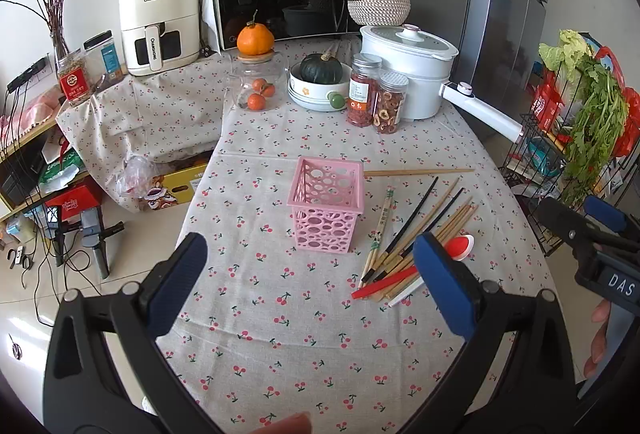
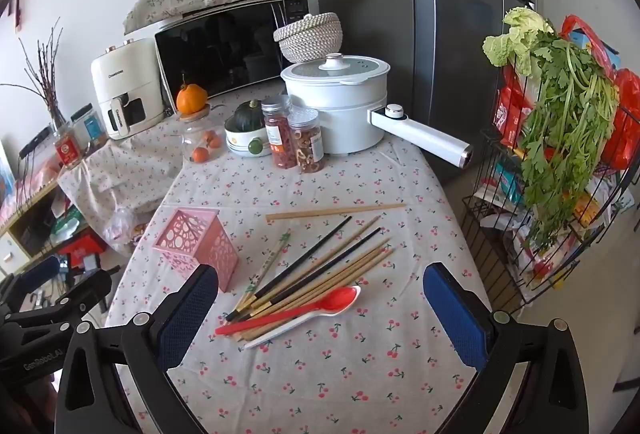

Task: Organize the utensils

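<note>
A pink perforated utensil basket (image 1: 326,207) stands empty on the cherry-print tablecloth (image 1: 280,314); it also shows in the right wrist view (image 2: 196,246). To its right lies a pile of wooden and black chopsticks (image 1: 420,234), a red spoon (image 2: 292,312) and a white spoon (image 2: 288,330). One pair of wooden chopsticks (image 2: 336,211) lies apart, farther back. My left gripper (image 1: 312,274) is open and empty, in front of the basket. My right gripper (image 2: 320,308) is open and empty, just above the near end of the pile; it shows at the right edge of the left wrist view (image 1: 588,230).
At the back stand a white electric pot (image 2: 340,105) with a long handle, two jars of dried food (image 2: 296,141), a bowl with a green squash (image 1: 320,81), a glass jar of oranges (image 1: 258,85), a microwave (image 1: 288,1) and an air fryer (image 1: 160,21). A wire rack with greens (image 2: 560,153) stands at the table's right.
</note>
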